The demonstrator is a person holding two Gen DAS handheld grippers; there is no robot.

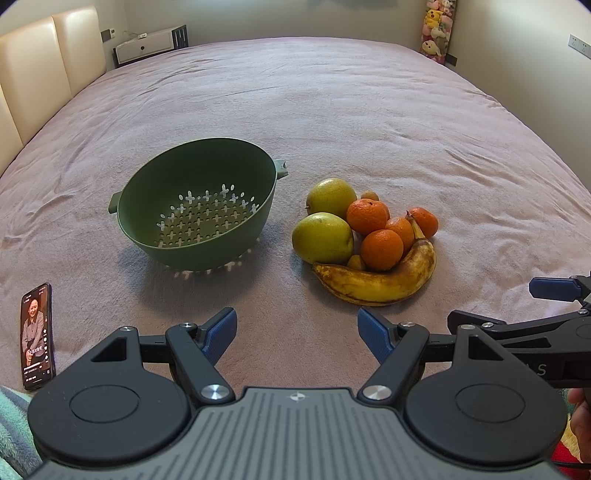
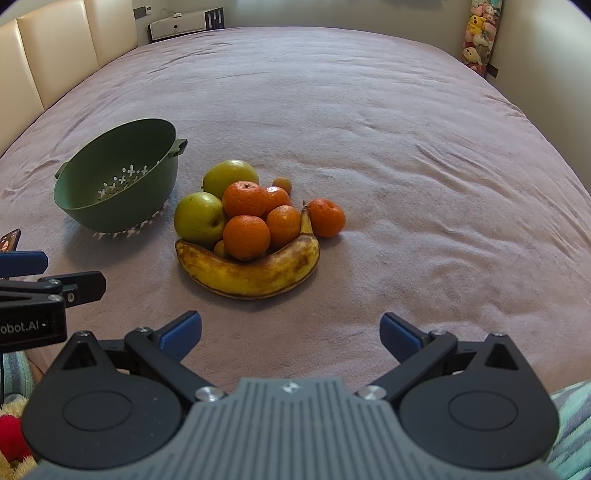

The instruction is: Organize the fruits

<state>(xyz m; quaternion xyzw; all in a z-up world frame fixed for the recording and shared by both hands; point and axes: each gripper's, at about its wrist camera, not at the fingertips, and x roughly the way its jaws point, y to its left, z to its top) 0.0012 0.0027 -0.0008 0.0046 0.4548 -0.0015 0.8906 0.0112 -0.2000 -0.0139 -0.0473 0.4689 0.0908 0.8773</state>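
A green colander [image 1: 195, 214] [image 2: 114, 181] lies tilted on the pink bedspread, nothing inside it. To its right sits a fruit pile: a spotted banana [image 1: 380, 280] [image 2: 251, 269] curled along the front, two green pears [image 1: 323, 236] [image 2: 201, 216], several mandarins [image 1: 382, 249] [image 2: 245, 236] and small yellow fruits. My left gripper [image 1: 297, 332] stands open in front of the gap between colander and pile, holding nothing. My right gripper [image 2: 291, 330] is open too, just short of the banana. Each gripper shows at the edge of the other's view.
A phone [image 1: 37, 336] with a lit screen lies at the bed's near left. A padded headboard [image 1: 44, 66] runs along the left, a white nightstand [image 1: 147, 44] behind it. Plush toys [image 1: 437, 29] hang at the far right wall. Bare bedspread [image 2: 424, 177] stretches beyond the fruit.
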